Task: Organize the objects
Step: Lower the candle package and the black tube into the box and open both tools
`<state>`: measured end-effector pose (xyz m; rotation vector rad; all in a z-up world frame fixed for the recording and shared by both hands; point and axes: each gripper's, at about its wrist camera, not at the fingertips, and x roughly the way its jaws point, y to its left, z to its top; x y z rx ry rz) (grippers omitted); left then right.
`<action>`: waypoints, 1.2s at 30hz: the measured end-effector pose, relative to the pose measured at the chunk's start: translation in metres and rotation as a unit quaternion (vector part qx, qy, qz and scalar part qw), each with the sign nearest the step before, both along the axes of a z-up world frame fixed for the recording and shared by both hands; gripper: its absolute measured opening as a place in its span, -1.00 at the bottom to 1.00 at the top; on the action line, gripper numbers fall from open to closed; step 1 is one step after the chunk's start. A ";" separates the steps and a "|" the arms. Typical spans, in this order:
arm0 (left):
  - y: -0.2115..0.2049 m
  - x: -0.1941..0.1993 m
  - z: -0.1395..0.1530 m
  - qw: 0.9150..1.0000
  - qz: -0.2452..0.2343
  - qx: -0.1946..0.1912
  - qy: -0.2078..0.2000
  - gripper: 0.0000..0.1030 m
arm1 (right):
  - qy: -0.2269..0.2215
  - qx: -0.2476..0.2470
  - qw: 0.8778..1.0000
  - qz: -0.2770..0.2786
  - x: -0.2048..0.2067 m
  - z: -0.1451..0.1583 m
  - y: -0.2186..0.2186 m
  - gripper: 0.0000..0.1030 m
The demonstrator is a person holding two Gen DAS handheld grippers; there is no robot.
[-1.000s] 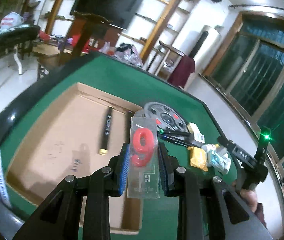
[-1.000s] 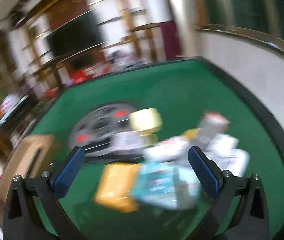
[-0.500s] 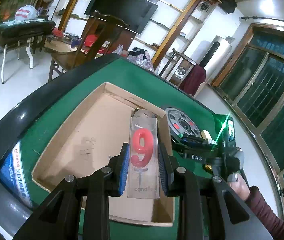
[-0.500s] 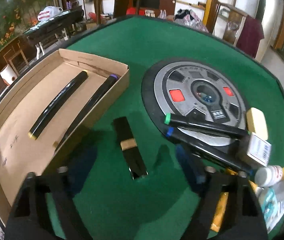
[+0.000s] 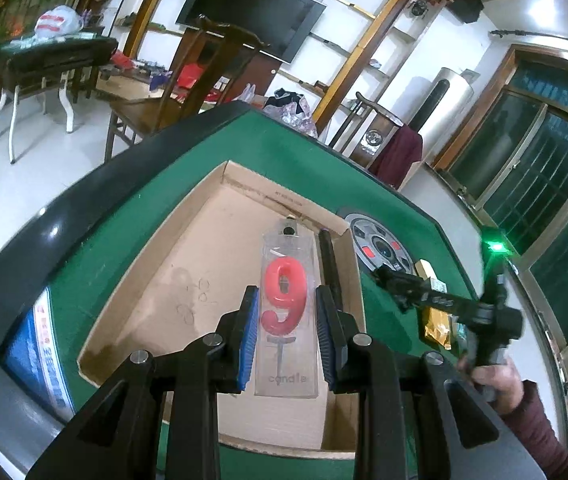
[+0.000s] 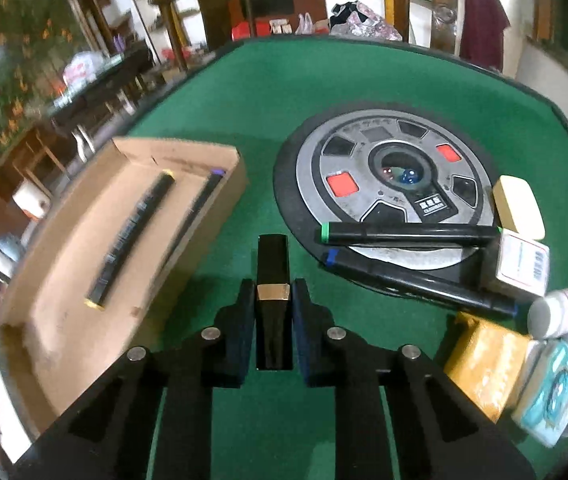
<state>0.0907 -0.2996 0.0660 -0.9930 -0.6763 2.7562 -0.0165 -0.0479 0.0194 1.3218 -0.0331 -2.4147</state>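
Note:
My left gripper (image 5: 286,310) is shut on a clear packet with a red number-nine candle (image 5: 284,300), held above the open cardboard box (image 5: 188,264). One black marker (image 5: 330,264) lies along the box's right wall. In the right wrist view my right gripper (image 6: 273,300) is shut on a black lipstick tube with a gold band (image 6: 272,276) that lies on the green felt, just right of the cardboard box (image 6: 84,276). Two black markers (image 6: 132,236) lie inside that box. The right gripper (image 5: 412,292) and a hand (image 5: 492,376) show at the right of the left wrist view.
A round grey dial plate (image 6: 388,184) sits in the green table (image 6: 284,88). Green-tipped (image 6: 408,234) and blue-tipped (image 6: 416,280) markers lie by it, with a cream block (image 6: 518,206), a white carton (image 6: 520,266), a small bottle (image 6: 560,312), a yellow packet (image 6: 484,364) and a teal packet (image 6: 556,392). Chairs stand beyond.
My right gripper swung left from the pile of packets to the lipstick tube and shut on it. My left gripper carried the candle packet further over the box.

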 end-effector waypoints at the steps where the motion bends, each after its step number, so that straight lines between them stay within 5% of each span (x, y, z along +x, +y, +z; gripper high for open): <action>1: 0.001 -0.002 0.003 1.000 -0.001 -0.007 0.002 -0.55 | 0.000 -0.011 1.000 0.001 0.002 0.006 0.002 -0.70; 9: 0.017 -0.060 0.012 0.996 -0.035 -0.078 -0.024 -0.55 | -0.039 -0.096 0.994 0.032 -0.006 0.035 -0.035 -0.69; 18: 0.014 -0.142 -0.032 0.992 -0.041 -0.054 -0.106 -0.55 | -0.084 -0.077 0.993 0.007 -0.050 0.004 -0.103 -0.70; 27: 0.006 -0.159 -0.050 0.991 -0.032 -0.027 -0.128 -0.53 | -0.099 -0.049 0.994 -0.021 -0.075 -0.019 -0.117 -0.69; 31: -0.004 -0.161 -0.052 0.990 -0.024 -0.011 -0.136 -0.24 | -0.093 -0.041 0.994 -0.025 -0.076 -0.017 -0.116 -0.69; 36: -0.014 -0.152 -0.044 0.990 -0.005 0.012 -0.141 -0.11 | -0.062 -0.040 0.997 -0.029 -0.068 -0.001 -0.104 -0.64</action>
